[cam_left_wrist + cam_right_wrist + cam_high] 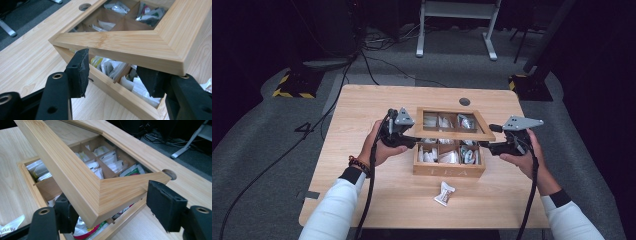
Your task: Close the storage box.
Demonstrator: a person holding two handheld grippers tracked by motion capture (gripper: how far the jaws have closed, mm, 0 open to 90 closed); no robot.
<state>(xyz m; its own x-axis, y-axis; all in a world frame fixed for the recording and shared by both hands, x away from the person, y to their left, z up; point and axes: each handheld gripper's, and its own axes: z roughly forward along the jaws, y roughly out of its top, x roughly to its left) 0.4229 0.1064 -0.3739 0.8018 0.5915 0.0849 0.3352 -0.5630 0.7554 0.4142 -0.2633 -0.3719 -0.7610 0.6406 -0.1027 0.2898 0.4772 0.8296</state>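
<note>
Tea box (449, 169) front reads "TEA"; lid (453, 135) raised, left gripper (411, 140) and right gripper (483, 144) both unclenched at its corners.

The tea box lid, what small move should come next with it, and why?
Probably ease the lid further open. It stands tilted, partly raised off the tea box, with the left claw and right claw at its front corners, jaws spread around the frame rather than visibly clamped, and a packet lies outside on the table.

"TEA" on wooden box (449, 171) front
</note>
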